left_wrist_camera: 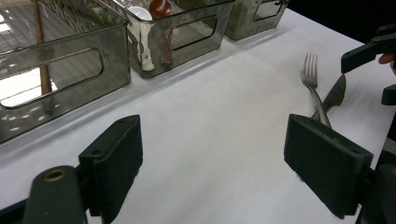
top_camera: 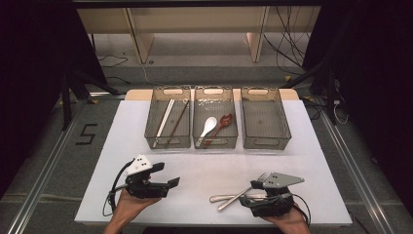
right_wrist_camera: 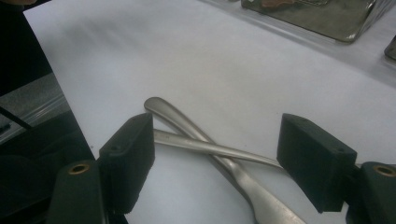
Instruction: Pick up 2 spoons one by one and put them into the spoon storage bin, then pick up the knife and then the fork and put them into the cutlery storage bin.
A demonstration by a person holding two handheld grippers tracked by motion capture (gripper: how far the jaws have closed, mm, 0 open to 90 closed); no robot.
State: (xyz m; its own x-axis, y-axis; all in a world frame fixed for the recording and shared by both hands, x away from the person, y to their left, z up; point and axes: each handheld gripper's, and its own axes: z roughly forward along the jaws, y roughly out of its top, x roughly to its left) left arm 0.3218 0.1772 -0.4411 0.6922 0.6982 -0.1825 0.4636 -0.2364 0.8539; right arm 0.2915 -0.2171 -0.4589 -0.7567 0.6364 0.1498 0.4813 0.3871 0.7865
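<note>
A white table point(top_camera: 311, 161) stood on grey floor point(top_camera: 44, 161); pale wooden furniture point(top_camera: 195, 22) and loose cables point(top_camera: 287, 44) lay beyond, flanked by darkness.

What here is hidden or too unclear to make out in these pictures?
- Knife: in the high view the right gripper covers its blade end; in the left gripper view only its tip shows.
- Fork: in the left gripper view, the left gripper's own jaw hides its handle; in the right gripper view the bottom edge cuts off the crossed handles.
- Right bin: through its tinted walls, too small to tell whether anything lies inside.
</note>
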